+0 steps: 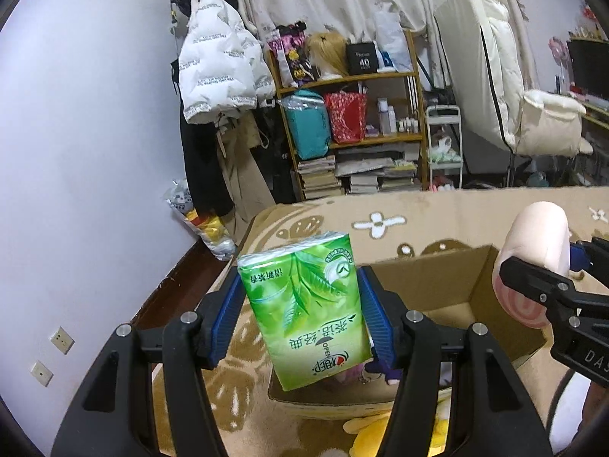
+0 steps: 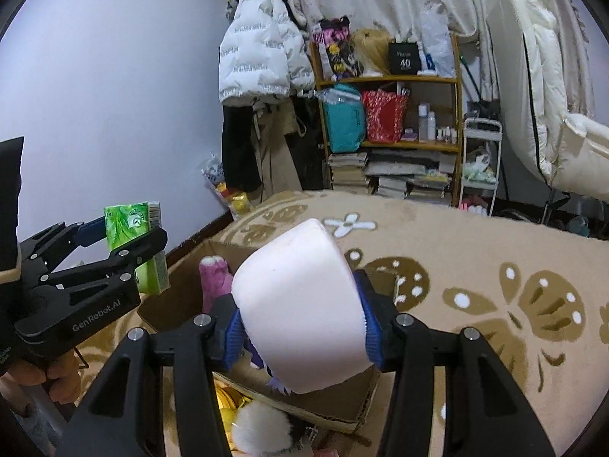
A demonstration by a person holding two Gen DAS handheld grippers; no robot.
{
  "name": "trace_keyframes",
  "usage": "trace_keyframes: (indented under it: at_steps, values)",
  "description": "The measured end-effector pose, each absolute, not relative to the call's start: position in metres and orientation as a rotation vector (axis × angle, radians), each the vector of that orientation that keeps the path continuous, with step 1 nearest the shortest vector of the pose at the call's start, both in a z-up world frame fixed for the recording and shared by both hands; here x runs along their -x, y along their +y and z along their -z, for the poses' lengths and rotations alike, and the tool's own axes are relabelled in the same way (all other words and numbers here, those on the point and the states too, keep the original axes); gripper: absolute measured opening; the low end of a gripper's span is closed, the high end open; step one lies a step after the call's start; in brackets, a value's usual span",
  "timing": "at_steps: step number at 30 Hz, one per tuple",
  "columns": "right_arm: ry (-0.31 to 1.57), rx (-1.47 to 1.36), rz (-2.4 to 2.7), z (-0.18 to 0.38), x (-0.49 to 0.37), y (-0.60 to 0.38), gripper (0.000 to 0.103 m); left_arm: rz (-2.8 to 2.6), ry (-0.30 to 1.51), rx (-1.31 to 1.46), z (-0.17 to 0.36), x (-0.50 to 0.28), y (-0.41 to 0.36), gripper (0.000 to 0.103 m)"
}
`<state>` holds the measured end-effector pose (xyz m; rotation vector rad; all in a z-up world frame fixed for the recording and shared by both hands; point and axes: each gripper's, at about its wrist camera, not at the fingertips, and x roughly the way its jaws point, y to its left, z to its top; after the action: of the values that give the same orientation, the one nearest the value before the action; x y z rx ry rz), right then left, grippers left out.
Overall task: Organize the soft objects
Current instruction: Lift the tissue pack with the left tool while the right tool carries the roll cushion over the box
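My left gripper [image 1: 304, 312] is shut on a green tissue pack [image 1: 304, 304], held upright above the near left part of an open cardboard box [image 1: 449, 266]. It also shows in the right wrist view [image 2: 133, 243], left of the box [image 2: 335, 411]. My right gripper [image 2: 300, 320] is shut on a pale pink soft roll [image 2: 300, 312], held above the box. The roll shows in the left wrist view [image 1: 533, 262] at the box's right side, with a pink swirl on its end. A magenta plush [image 2: 215, 282] lies inside the box.
The box sits on a beige bed cover with brown and white flowers [image 2: 475, 266]. A yellow plush [image 1: 371, 434] and a white furry toy [image 2: 259, 430] lie near the box's front. A wooden shelf [image 1: 350, 114], hanging coats [image 1: 217, 68] and a white chair [image 1: 533, 114] stand behind the bed.
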<state>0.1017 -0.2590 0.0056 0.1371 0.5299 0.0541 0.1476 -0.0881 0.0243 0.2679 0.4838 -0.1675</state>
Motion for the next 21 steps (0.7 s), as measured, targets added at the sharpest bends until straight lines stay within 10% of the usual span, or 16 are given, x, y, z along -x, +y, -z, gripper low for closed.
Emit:
trace_keyframes:
  at_steps: [21]
  values:
    - [0.592,-0.264,-0.090,0.025,-0.120,-0.274,0.058,0.256,0.658,-0.288,0.030,-0.174,-0.105,0.060]
